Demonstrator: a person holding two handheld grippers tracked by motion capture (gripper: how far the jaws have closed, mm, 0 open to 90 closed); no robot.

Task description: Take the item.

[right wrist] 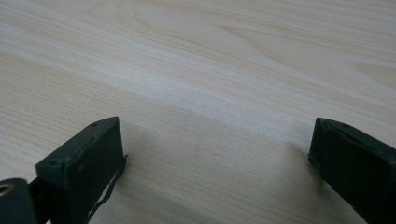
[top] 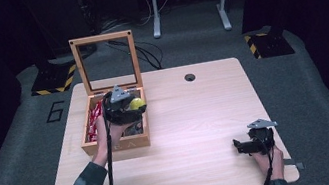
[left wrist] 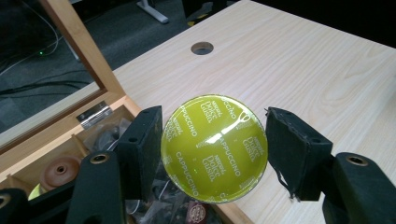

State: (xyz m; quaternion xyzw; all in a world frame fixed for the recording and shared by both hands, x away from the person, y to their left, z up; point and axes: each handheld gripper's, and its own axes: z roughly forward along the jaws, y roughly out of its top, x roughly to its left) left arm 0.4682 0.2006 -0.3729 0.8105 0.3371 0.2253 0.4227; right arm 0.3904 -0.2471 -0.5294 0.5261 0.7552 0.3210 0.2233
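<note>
Your left gripper [left wrist: 214, 149] clamps a yellow-green cappuccino capsule [left wrist: 215, 148] by its rim, held just above the right front corner of the open wooden tea box [top: 116, 144]. Judged step: lifting it out. Next, carry it clear over the bare table [top: 192, 118] and set it down foil-up. Right gripper [top: 251, 145] rests near the table's front right, jaws wide, empty.

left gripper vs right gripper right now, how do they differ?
The left gripper is shut on the green capsule; the right gripper is open with nothing between its fingers. Left is over the wooden box; right is low over bare table near the front right corner. Both have black fingers.
</note>
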